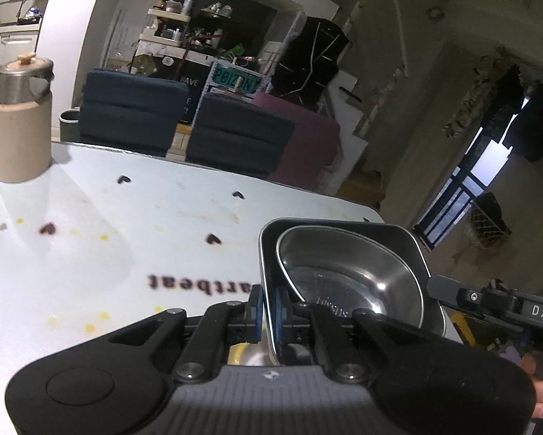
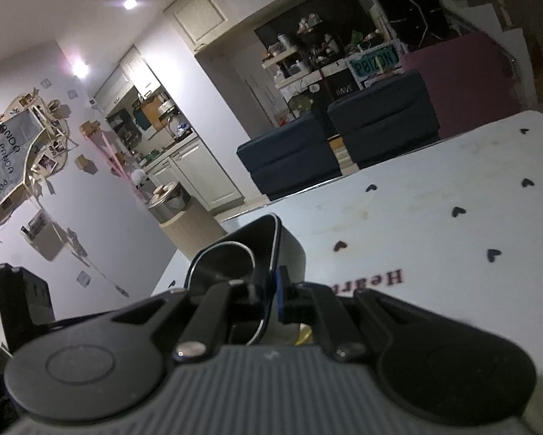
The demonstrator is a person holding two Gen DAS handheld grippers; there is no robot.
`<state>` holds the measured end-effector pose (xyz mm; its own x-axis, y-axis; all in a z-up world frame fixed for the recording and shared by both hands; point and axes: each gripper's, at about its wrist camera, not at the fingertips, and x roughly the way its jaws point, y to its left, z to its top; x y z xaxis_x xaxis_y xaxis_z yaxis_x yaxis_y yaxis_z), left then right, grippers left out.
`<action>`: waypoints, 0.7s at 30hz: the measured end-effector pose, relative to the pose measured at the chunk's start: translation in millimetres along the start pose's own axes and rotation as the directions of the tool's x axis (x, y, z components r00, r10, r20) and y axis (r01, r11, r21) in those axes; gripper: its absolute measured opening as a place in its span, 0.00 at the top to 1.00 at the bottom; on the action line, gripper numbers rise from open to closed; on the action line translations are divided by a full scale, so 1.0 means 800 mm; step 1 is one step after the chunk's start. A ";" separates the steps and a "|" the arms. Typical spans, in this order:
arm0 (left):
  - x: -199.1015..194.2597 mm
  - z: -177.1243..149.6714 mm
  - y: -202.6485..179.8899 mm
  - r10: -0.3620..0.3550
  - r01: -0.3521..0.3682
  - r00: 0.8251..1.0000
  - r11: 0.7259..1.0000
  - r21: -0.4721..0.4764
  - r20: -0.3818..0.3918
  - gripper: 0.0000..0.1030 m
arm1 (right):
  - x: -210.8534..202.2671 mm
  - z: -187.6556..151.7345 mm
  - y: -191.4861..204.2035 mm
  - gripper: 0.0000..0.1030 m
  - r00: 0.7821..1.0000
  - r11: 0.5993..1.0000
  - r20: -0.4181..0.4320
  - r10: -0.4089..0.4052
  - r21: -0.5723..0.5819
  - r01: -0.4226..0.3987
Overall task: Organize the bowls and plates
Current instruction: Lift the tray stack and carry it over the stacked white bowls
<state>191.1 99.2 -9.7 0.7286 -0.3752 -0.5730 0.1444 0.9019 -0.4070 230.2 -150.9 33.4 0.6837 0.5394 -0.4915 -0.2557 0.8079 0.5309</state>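
Note:
A square dark bowl [image 1: 398, 232] with a round steel bowl [image 1: 344, 272] nested inside it sits at the near right of the white table [image 1: 126, 217]. My left gripper [image 1: 268, 313] is shut on the dark bowl's left rim, blue pads on either side of the wall. My right gripper [image 2: 271, 295] is shut on the opposite rim of the same dark bowl [image 2: 289, 250]; the steel bowl's rim [image 2: 231, 250] shows inside it. The right gripper's body [image 1: 507, 308] shows at the right in the left wrist view.
A beige jug with a steel lid [image 1: 21, 116] stands at the table's far left; it also shows in the right wrist view [image 2: 184, 217]. Dark blue cushioned seats [image 1: 184, 123] and a purple one [image 1: 307, 145] stand beyond the far table edge. Small heart marks and stains dot the tabletop.

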 end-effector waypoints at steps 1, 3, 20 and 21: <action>0.002 -0.004 -0.003 -0.001 0.001 1.000 1.000 0.003 0.001 0.93 | -0.003 -0.002 0.000 0.93 1.000 1.000 0.005 -0.004 0.000 0.004; 0.004 -0.012 -0.009 -0.004 0.004 1.000 1.000 0.005 0.002 0.93 | -0.009 -0.007 -0.006 0.93 1.000 1.000 0.011 -0.011 0.002 0.011; 0.043 -0.054 -0.005 0.002 -0.005 0.998 0.999 -0.049 -0.058 0.93 | 0.017 -0.030 -0.029 0.93 0.988 0.991 -0.087 -0.127 0.026 0.130; 0.046 -0.054 -0.004 0.006 -0.009 0.998 0.999 -0.048 -0.063 0.93 | 0.020 -0.031 -0.029 0.93 0.987 0.991 -0.093 -0.132 0.023 0.135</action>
<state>188.2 73.1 -60.3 0.6859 -0.3826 -0.6189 0.1057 0.8939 -0.4356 230.4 -155.2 -3.8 0.6451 0.4475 -0.6193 -0.1454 0.8677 0.4754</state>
